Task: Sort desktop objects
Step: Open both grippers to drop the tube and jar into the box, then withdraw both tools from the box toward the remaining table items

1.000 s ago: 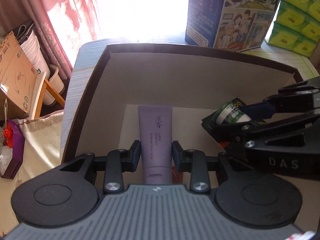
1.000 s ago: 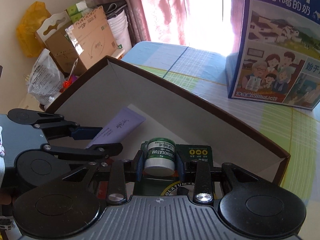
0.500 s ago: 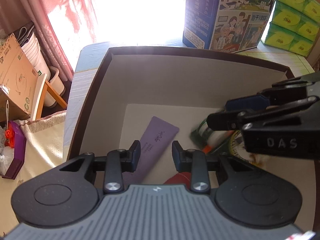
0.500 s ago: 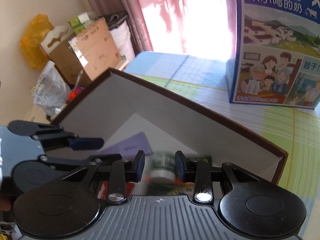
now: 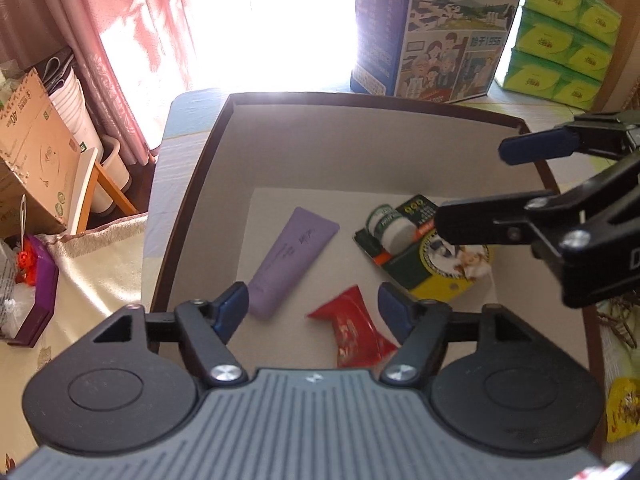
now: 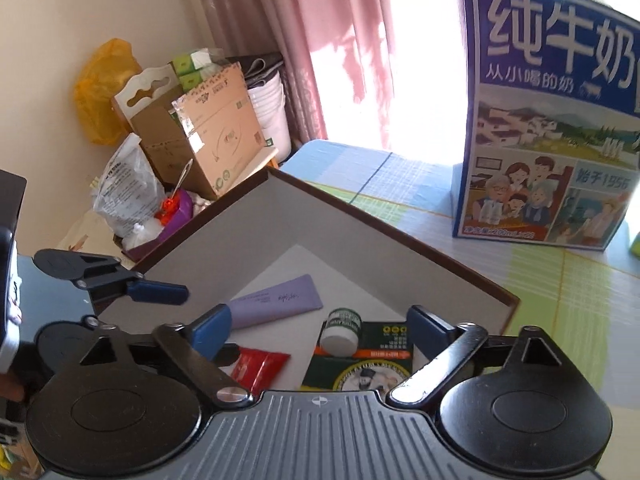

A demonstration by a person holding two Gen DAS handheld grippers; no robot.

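A brown-rimmed box point(image 5: 191, 200) with a grey inside holds a purple tube point(image 5: 294, 262), a small white-and-green jar point(image 5: 390, 228), a dark green and yellow packet point(image 5: 436, 272) and a red sachet point(image 5: 356, 328). The jar leans on the green packet. My left gripper point(image 5: 313, 308) hovers above the box's near side, its jaws opening with nothing between them. My right gripper point(image 5: 506, 188) hangs over the box's right side. In the right wrist view, the right gripper point(image 6: 318, 330) has its jaws opening and clear of the jar point(image 6: 342, 330) lying below, beside the tube point(image 6: 276, 300).
A tall blue milk carton point(image 5: 432, 32) stands behind the box, with green tissue packs point(image 5: 560, 36) to its right. A yellow packet point(image 5: 624, 408) lies outside the box's right wall. Beyond the table's left edge are cardboard boxes point(image 6: 208, 136), bags and pink curtains.
Both grippers let go: the purple tube and the jar now lie in the box. Both have risen and drawn back, with jaws much wider than before.
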